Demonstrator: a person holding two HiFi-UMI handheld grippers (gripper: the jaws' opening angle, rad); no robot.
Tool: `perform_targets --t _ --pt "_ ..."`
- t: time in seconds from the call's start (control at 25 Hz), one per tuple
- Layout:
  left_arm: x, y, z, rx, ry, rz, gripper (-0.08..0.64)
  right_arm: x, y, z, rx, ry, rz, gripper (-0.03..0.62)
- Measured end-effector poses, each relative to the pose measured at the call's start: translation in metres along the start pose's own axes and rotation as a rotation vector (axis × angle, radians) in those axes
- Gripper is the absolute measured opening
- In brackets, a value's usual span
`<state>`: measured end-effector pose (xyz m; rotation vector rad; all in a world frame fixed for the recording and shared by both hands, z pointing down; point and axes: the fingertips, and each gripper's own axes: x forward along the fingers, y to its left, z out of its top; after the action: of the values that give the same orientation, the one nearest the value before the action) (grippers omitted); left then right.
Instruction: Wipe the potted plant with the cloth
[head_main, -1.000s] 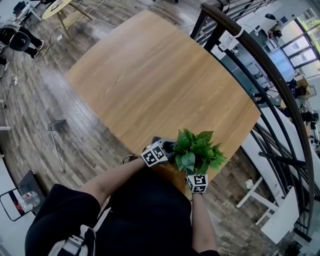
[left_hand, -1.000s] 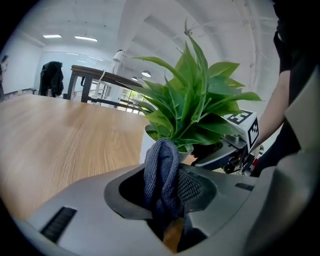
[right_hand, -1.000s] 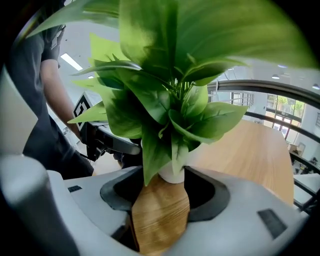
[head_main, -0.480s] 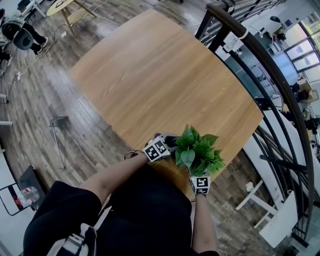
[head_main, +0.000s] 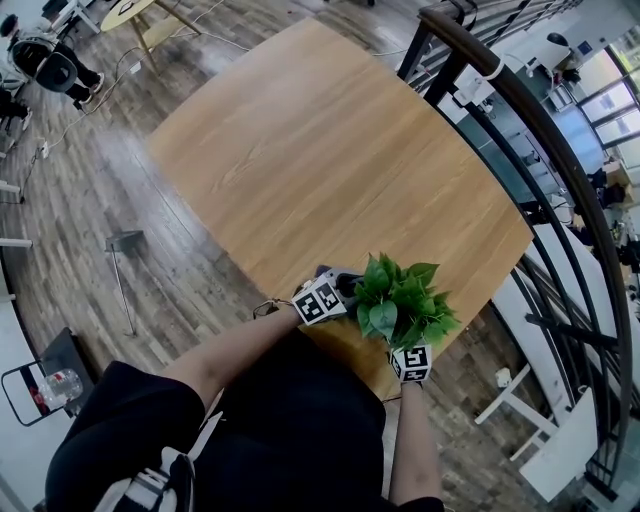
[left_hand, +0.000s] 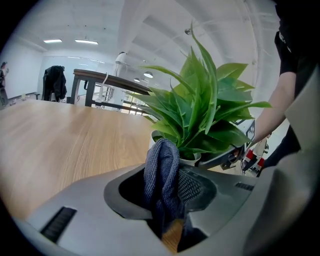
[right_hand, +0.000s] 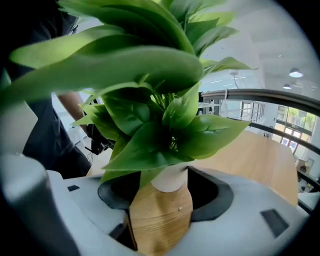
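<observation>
A green potted plant (head_main: 400, 300) in a small white pot (right_hand: 170, 177) stands near the front edge of the wooden table (head_main: 300, 150). My left gripper (head_main: 343, 287) is at the plant's left, shut on a dark blue-grey cloth (left_hand: 162, 175). The bunched cloth rises just in front of the pot (left_hand: 189, 160). My right gripper (right_hand: 167, 187) is at the plant's near right, its fingertips hidden under the leaves in the head view. Its jaws have just been opening. The pot sits between them with a gap on each side.
A dark curved railing (head_main: 540, 130) runs past the table's far right side, with a drop beyond it. Wooden floor (head_main: 120, 200) lies to the left. The table's front edge (head_main: 370, 375) is right below the plant, against the person's body.
The right gripper's marker cube has shifted a little to the right under the leaves. The left gripper with the cloth stays beside the plant.
</observation>
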<state>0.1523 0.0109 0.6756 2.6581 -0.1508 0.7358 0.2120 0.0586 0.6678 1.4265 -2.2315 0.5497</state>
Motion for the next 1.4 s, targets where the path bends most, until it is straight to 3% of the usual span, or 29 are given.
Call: perform_targets --t 0.28,0.4,0.64,0.84,1.0,1.4 --pt "-0.004 -0.026 -0.007 0.05 -0.001 -0.093 0.147 0.001 -0.003 0.001 0.007 -0.002 -0.027 0.273" --pt "-0.011 -0.015 -0.006 0.013 -0.03 -0.06 0.147 -0.001 0.001 -0.012 -0.05 0.036 -0.021 0.273" --pt "-0.01 0.016 0.005 0.028 -0.022 0.008 0.147 -0.003 0.047 -0.013 -0.132 0.077 0.146 0.273" --pt "-0.008 0.017 0.006 0.032 -0.017 0.007 0.147 -0.01 0.007 -0.026 -0.091 0.079 -0.006 0.275" --pt "-0.007 0.02 0.007 0.04 -0.008 0.013 0.147 0.001 0.008 0.001 -0.151 0.052 0.054 0.275" --pt "-0.012 0.002 -0.007 0.03 0.006 -0.023 0.144 0.009 0.006 0.0 -0.065 0.034 0.026 0.273"
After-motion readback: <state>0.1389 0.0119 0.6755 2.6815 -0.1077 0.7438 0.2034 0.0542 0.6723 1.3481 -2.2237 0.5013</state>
